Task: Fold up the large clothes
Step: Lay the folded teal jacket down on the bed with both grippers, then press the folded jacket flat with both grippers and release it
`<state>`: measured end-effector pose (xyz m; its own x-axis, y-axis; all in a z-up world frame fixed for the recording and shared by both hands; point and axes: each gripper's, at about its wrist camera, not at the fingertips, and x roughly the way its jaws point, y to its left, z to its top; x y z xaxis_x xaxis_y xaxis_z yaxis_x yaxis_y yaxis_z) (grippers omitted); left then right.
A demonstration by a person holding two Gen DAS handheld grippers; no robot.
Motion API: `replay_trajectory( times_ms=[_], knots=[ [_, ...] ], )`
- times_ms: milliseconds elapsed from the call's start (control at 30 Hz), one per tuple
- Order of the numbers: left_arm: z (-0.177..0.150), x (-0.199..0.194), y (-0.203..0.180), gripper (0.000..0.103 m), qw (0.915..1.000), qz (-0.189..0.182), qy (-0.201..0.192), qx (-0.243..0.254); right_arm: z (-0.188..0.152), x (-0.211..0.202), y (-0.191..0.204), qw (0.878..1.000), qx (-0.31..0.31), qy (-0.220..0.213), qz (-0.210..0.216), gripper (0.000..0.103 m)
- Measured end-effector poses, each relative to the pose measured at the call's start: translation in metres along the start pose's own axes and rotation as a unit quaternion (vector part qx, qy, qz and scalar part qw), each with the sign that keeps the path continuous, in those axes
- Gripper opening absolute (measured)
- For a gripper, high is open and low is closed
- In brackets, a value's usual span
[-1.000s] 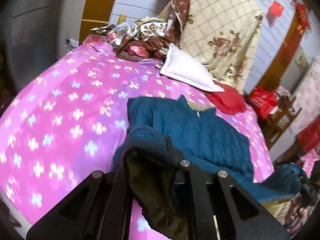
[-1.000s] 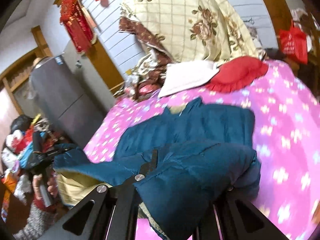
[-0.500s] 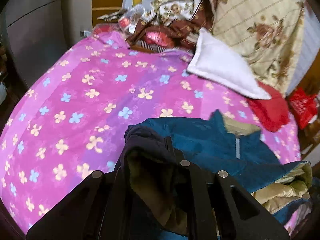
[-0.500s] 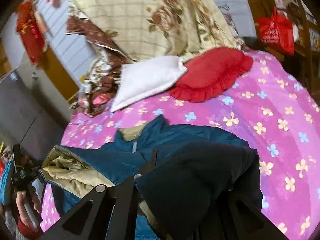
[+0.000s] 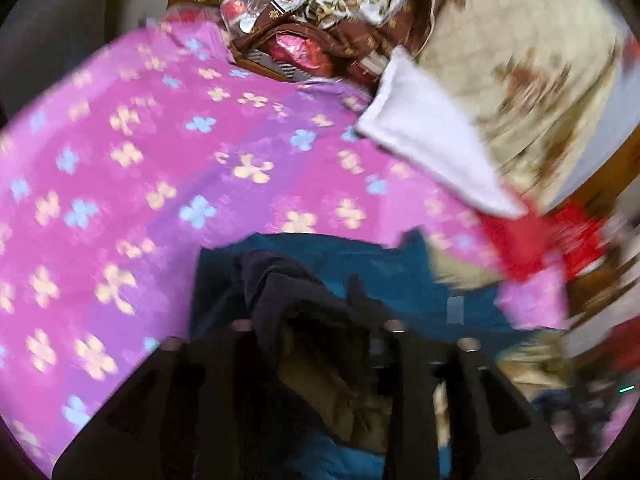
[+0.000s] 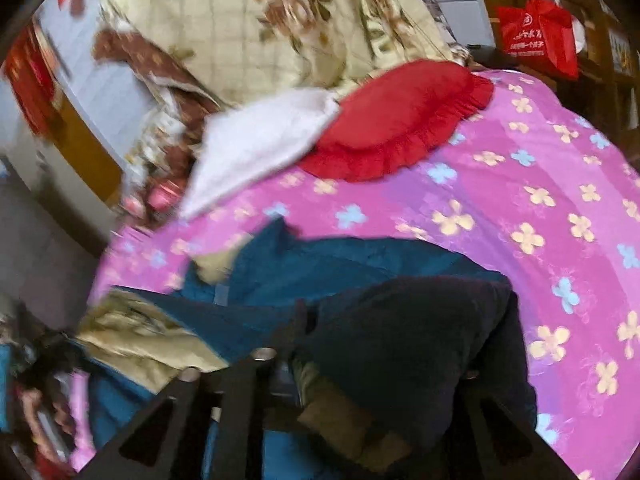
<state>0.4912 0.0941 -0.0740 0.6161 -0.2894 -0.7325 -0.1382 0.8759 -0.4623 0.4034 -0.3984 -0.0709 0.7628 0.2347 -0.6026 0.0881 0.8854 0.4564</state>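
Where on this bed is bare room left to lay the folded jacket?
Free: pink blanket left of the teal jacket, and blanket right of it below the red cushion. Crowded: white pillow and floral quilt at the head.

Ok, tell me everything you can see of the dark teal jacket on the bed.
The dark teal padded jacket lies on the pink flowered bedspread, partly folded over itself, with its pale yellow-beige lining exposed along one edge. A small grey tag sits near the collar. A dark bunched fold still lies between the fingers of the left gripper and the right gripper, both of which have just been opening.
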Motion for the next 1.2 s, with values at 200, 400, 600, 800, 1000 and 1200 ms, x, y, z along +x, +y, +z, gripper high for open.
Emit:
replay_trajectory(
  times_ms=[200,400,600,800,1000,1200],
  knots=[
    [0.004,-0.045,0.025,0.063,0.9950,-0.078,-0.012,-0.060,0.009,-0.052,0.041,0.996,-0.050,-0.079,0.007,0.083],
    [-0.003,-0.065,0.008,0.070,0.9951,-0.090,-0.010,-0.040,-0.021,-0.041,0.079,0.988,-0.144,-0.046,-0.024,0.083],
    [-0.041,-0.022,-0.051,0.070,0.9971,-0.023,0.017,0.070,-0.057,0.022,0.078,0.972,-0.213,0.003,-0.101,0.083],
    [-0.058,0.044,-0.071,0.070,0.9916,0.035,0.041,0.117,-0.054,0.060,0.051,0.968,-0.215,0.011,-0.130,0.083],
    [-0.043,0.083,-0.080,0.070,0.9869,0.070,0.031,0.142,-0.031,0.089,0.033,0.974,-0.188,0.009,-0.128,0.083],
    [-0.022,0.116,-0.084,0.070,0.9849,0.092,0.023,0.144,-0.007,0.121,0.024,0.979,-0.165,0.024,-0.114,0.083]
  ],
)
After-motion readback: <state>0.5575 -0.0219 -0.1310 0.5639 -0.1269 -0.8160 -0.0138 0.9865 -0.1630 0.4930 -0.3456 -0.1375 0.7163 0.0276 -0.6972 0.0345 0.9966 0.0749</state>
